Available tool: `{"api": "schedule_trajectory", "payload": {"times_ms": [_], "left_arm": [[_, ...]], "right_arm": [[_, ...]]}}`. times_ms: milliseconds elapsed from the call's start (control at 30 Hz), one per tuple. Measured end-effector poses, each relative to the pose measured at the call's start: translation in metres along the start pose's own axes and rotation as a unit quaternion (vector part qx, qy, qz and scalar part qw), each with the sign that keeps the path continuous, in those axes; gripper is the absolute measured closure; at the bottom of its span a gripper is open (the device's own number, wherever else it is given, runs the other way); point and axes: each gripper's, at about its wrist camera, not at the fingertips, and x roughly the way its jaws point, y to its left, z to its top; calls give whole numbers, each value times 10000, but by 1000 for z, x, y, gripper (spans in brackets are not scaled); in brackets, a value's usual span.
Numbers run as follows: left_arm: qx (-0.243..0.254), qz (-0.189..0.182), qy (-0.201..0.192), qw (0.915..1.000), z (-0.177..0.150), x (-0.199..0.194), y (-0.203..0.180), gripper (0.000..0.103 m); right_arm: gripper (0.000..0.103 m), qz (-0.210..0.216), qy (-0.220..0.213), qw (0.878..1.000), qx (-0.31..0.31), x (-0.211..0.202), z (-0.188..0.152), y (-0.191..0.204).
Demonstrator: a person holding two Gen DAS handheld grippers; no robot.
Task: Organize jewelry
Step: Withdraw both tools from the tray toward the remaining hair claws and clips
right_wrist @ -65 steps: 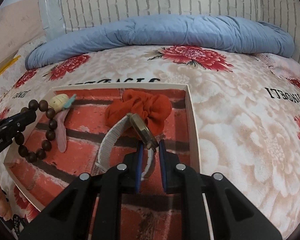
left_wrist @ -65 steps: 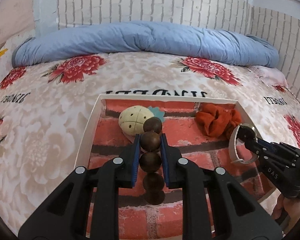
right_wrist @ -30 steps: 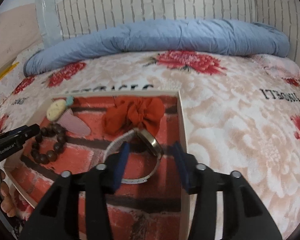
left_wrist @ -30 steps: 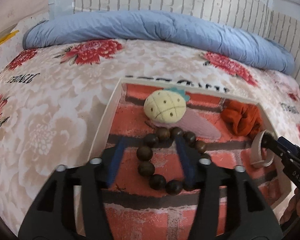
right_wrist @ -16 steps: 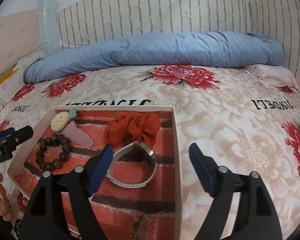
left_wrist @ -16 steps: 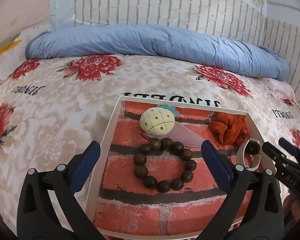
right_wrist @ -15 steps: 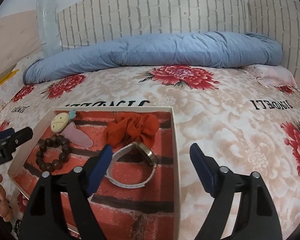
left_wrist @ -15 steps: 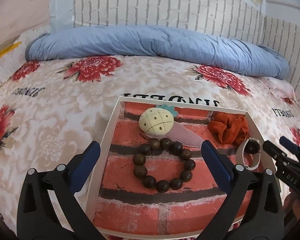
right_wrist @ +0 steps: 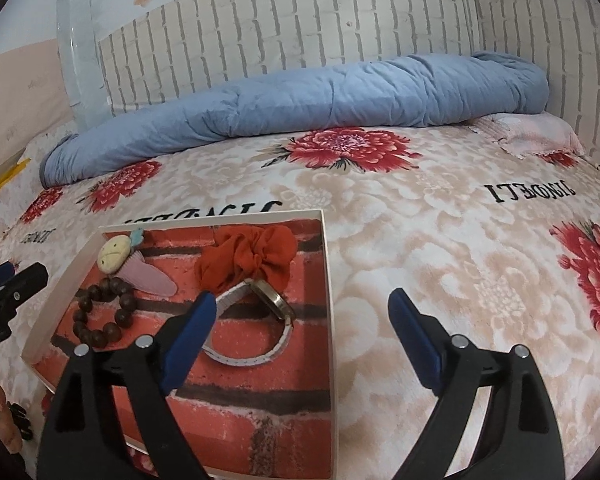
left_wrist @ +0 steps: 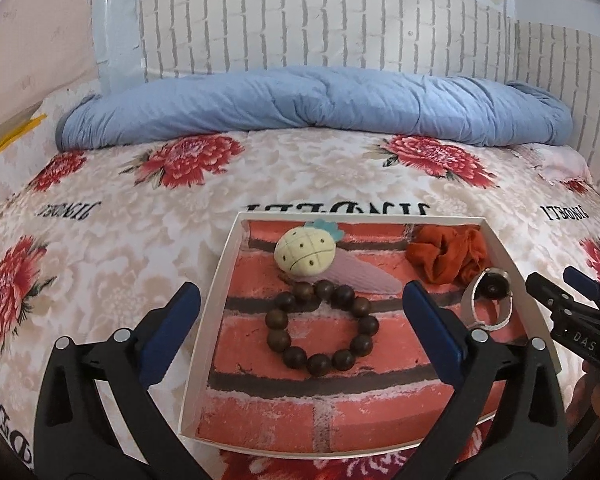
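A shallow white-rimmed tray [left_wrist: 216,280] with a red brick print lies on the bed. In it lie a dark wooden bead bracelet [left_wrist: 320,330], a pineapple hair clip [left_wrist: 305,256], an orange scrunchie [left_wrist: 446,256] and a white-strap watch [left_wrist: 488,300]. My left gripper [left_wrist: 300,312] is wide open above the tray, holding nothing. My right gripper [right_wrist: 300,320] is wide open over the tray's right edge [right_wrist: 327,280], empty. The right wrist view shows the bracelet [right_wrist: 100,312], the clip [right_wrist: 132,264], the scrunchie [right_wrist: 248,260] and the watch [right_wrist: 256,320]. The right gripper's tips [left_wrist: 572,300] show in the left wrist view.
The bed has a floral quilt [left_wrist: 120,240] with red flowers. A rolled blue duvet [left_wrist: 320,108] lies along the back by a brick-pattern headboard [left_wrist: 320,28]. A pink pillow [right_wrist: 532,136] sits at the back right.
Both grippers let go and opened wide: the bracelet and the watch now lie in the tray. Both grippers have pulled back and up from the tray.
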Motion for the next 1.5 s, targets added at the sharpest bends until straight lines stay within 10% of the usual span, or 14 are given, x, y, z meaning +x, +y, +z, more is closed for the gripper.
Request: {"api": "schedule_trajectory", "payload": {"times_ms": [733, 1500], "left_arm": [[-442, -123, 72, 9989, -7, -75, 57, 5], [-389, 322, 311, 9982, -121, -196, 159, 5]], "right_arm": [[17, -265, -155, 9966, -769, -76, -32, 37], [8, -448, -192, 9970, -598, -212, -124, 31]]}}
